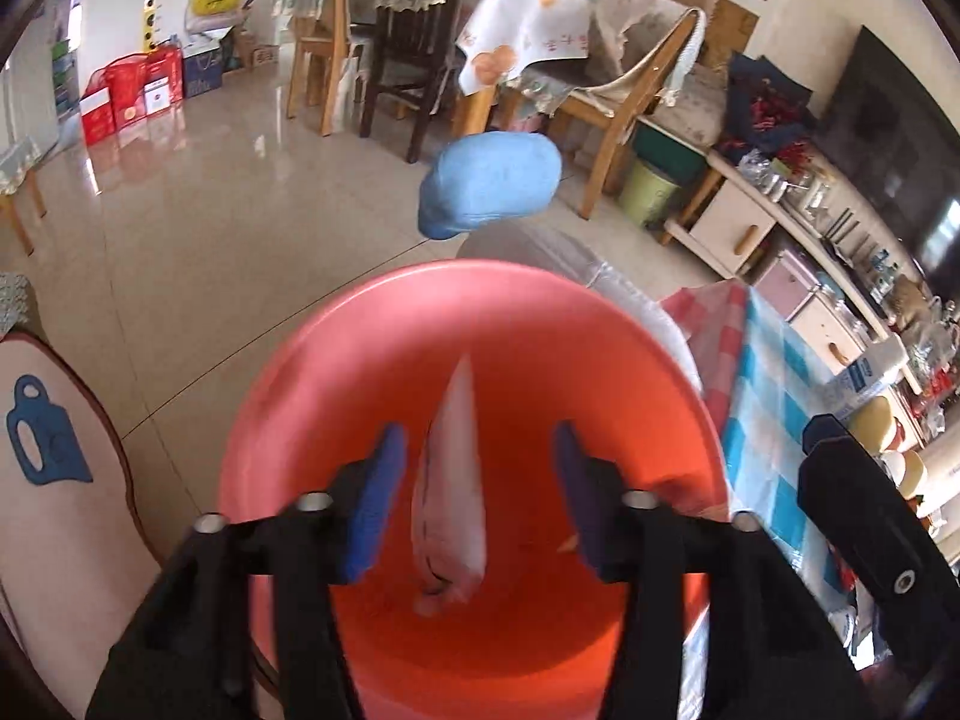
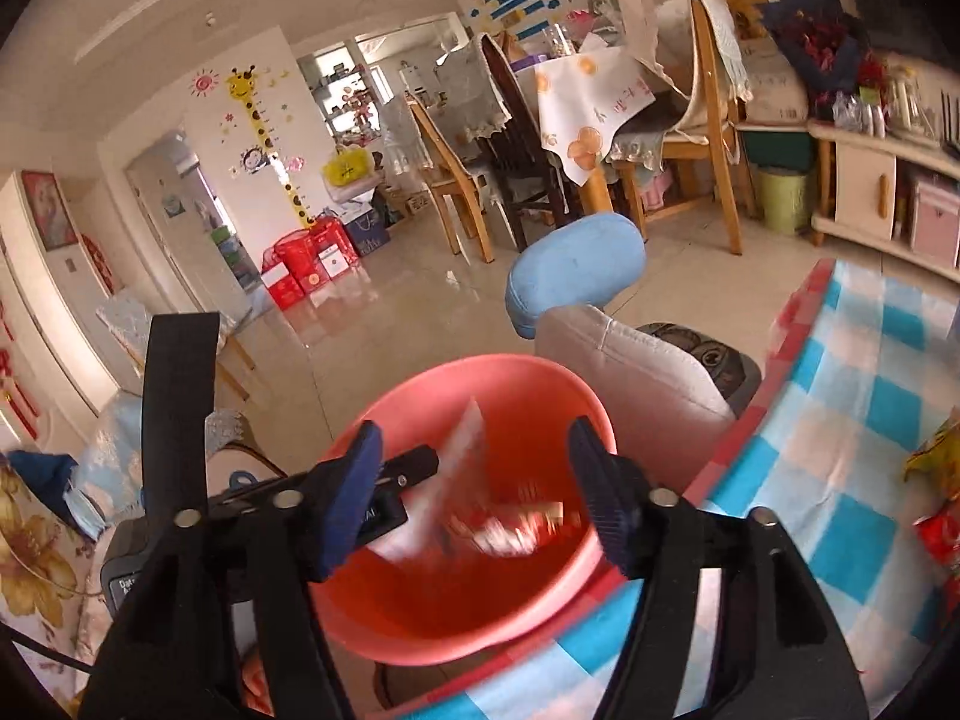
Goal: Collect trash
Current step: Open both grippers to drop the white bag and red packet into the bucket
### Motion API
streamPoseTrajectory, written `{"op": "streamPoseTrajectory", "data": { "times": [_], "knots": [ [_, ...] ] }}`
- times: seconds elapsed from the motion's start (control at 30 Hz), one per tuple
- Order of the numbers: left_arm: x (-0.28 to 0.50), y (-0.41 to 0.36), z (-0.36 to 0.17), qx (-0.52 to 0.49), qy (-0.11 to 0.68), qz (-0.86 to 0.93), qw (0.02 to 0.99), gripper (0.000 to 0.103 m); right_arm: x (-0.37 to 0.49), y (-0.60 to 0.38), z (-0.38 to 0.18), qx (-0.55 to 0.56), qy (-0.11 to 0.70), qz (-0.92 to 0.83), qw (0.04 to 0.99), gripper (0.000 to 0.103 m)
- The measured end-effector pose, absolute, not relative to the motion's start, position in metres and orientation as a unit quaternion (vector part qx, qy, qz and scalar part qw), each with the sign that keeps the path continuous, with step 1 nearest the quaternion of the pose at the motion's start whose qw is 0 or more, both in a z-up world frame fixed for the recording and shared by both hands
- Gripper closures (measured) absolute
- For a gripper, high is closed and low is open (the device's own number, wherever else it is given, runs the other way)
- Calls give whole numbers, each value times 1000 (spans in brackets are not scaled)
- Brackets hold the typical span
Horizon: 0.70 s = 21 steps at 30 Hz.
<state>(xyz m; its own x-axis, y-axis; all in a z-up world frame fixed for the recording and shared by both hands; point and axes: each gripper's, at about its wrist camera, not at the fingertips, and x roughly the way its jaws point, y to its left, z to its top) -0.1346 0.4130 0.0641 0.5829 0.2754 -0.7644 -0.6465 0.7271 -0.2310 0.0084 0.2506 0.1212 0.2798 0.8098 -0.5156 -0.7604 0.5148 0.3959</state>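
A pale wrapper sits in the red basin between the spread-apart left gripper, the right gripper equally apart, so a nudge could tip the overhanging basin off the checked tablecloth.

Below my jaws the worktop wears a blue-and-white checked cloth with a red-checked border. A pink basin sits at its edge, partly overhanging. Crumpled yellow and red wrappers lie on the cloth to my right.
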Motion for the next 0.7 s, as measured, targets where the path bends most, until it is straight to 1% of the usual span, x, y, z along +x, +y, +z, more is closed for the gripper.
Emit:
{"op": "streamPoseTrajectory", "data": {
  "times": [0.07,0.13,0.17,0.3,0.37,0.53,0.7],
  "knots": [
    [-132,411,64,-238,366,280,855,34,12,246,118,55,352,480,801,24],
    [-131,406,68,-222,357,292,859,27,11,234,116,67,353,471,805,22],
    [-131,399,69,-212,351,300,862,23,8,228,116,66,352,461,812,19],
    [-129,378,81,-163,310,317,881,10,0,200,119,56,343,431,833,18],
    [-122,366,88,-140,302,312,890,10,-6,183,118,46,339,413,844,18],
    [-113,344,96,-132,297,273,905,10,-21,136,115,27,332,379,863,18],
    [-103,309,108,-98,291,247,919,10,-37,94,116,9,324,342,882,17]
  ]
}}
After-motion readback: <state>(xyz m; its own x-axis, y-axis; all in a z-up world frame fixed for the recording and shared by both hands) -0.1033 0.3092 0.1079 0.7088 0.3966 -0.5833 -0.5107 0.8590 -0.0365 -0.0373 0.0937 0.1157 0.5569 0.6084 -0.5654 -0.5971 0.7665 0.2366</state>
